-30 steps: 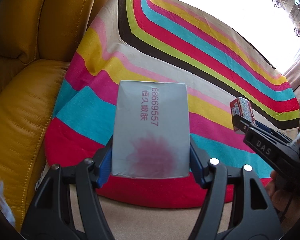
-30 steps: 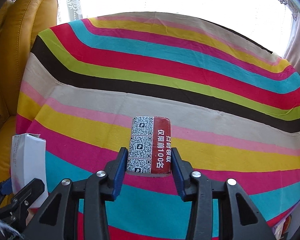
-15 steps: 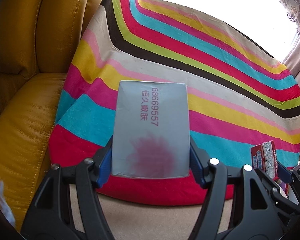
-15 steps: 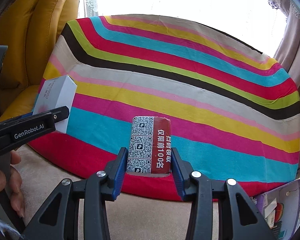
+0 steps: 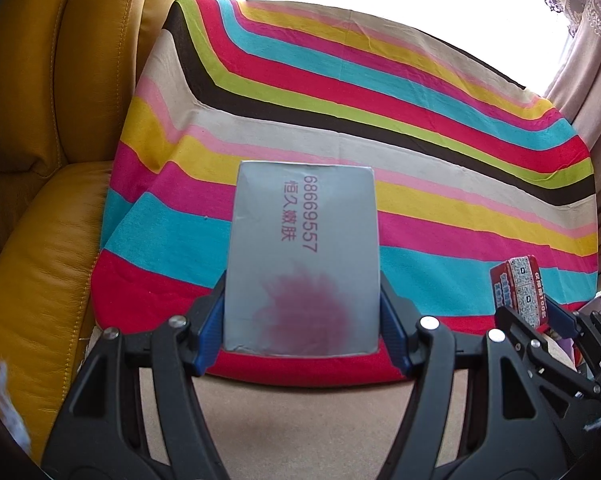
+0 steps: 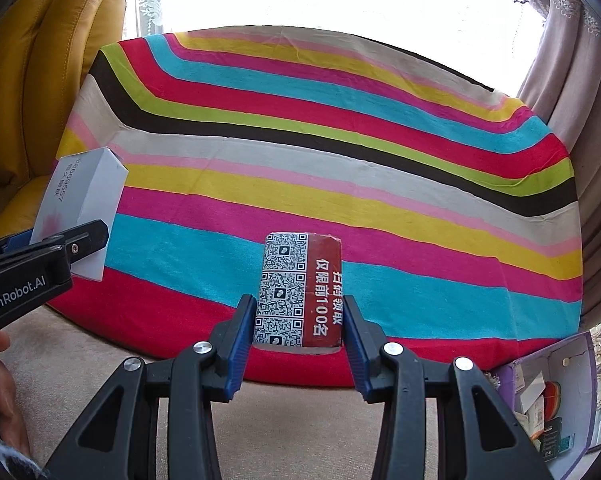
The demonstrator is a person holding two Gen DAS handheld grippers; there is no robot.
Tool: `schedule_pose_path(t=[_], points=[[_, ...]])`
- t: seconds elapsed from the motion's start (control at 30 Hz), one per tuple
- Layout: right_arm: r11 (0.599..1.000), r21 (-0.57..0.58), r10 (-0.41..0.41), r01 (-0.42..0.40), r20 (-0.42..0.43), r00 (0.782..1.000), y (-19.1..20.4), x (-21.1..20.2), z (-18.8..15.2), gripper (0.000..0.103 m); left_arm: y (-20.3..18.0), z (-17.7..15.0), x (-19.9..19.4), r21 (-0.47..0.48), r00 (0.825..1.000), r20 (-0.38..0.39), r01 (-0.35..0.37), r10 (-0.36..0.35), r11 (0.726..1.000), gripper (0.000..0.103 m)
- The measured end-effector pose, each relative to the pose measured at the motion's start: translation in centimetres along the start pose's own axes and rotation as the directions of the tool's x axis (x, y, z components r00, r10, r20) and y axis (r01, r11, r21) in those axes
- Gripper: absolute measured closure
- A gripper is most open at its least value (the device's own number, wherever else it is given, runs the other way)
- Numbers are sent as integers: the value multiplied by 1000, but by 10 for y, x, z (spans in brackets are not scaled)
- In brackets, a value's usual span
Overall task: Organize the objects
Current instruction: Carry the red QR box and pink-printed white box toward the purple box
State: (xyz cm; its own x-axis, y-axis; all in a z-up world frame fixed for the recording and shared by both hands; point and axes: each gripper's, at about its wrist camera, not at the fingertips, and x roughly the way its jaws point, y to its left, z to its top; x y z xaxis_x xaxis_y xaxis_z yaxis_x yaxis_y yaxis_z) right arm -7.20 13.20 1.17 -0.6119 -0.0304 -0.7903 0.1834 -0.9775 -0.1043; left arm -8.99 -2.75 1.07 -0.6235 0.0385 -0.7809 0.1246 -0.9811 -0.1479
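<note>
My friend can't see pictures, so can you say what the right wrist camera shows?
The right hand-held gripper is shut on a small red box with QR codes, above a striped cloth. At left, the left hand-held gripper holds a white box.

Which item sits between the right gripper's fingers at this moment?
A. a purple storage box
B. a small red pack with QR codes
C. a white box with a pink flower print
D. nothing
B: the right gripper is clamped on the small red pack with QR codes, its blue pads pressing both sides.
</note>
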Motion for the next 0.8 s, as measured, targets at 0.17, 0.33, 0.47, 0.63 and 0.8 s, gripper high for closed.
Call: schedule_pose_path(t=[0.17,0.33,0.47,0.63,0.8], points=[[998,56,-22,22,-9,1000,-18,-5,-3,60,-10,-3,-6,22,1000,-3,12,-12,1000,34],[995,99,-22,23,-14,1000,-34,-12,-8,60,-25,-5,-8,50,999,-17,38,-37,998,34],[991,132,-21,22,-4,1000,-49,-23,-14,60,-44,-9,-12,81,997,-37,74,-71,994,34],[981,194,-28,29,-5,1000,-79,-38,-26,60,-79,-15,-16,147,987,-82,148,-137,978,34],[960,278,-34,39,-23,999,-120,-51,-46,60,-119,-20,-18,226,970,-135,226,-200,947,34]])
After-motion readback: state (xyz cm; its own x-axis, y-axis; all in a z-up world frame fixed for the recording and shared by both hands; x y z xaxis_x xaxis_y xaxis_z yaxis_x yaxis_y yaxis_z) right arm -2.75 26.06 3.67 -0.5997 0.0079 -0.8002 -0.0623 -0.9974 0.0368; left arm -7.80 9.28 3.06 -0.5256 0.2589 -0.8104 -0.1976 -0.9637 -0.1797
